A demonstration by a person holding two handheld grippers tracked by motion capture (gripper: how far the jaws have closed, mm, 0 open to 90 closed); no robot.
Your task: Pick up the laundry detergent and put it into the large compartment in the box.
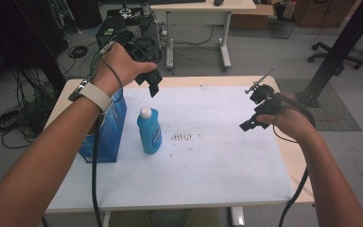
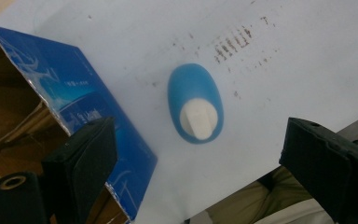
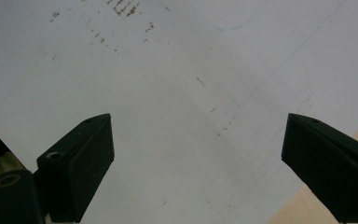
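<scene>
Blue: one bottle [image 1: 149, 131] beside one open box [image 1: 108, 130]

Blue plastic bottle with white cap [image 1: 149, 131]: upright on white table sheet [image 1: 208, 161], left of centre | open blue cardboard box [image 1: 105, 127]: just left of bottle | left gripper [image 1: 152, 81]: above, behind bottle | right gripper [image 1: 251, 119]: well right, over sheet

The blue bottle [image 1: 149, 131] stands upright on the white table cover [image 1: 217, 161], with the open blue box [image 1: 105, 130] close at its nine o'clock, leaving only a narrow gap there. From twelve round to six o'clock the cover lies bare, so that side is free. The left gripper [image 1: 151, 80] hangs above the bottle with its jaws spread wide, nothing between them and the white cap [image 2: 198, 117].
</scene>
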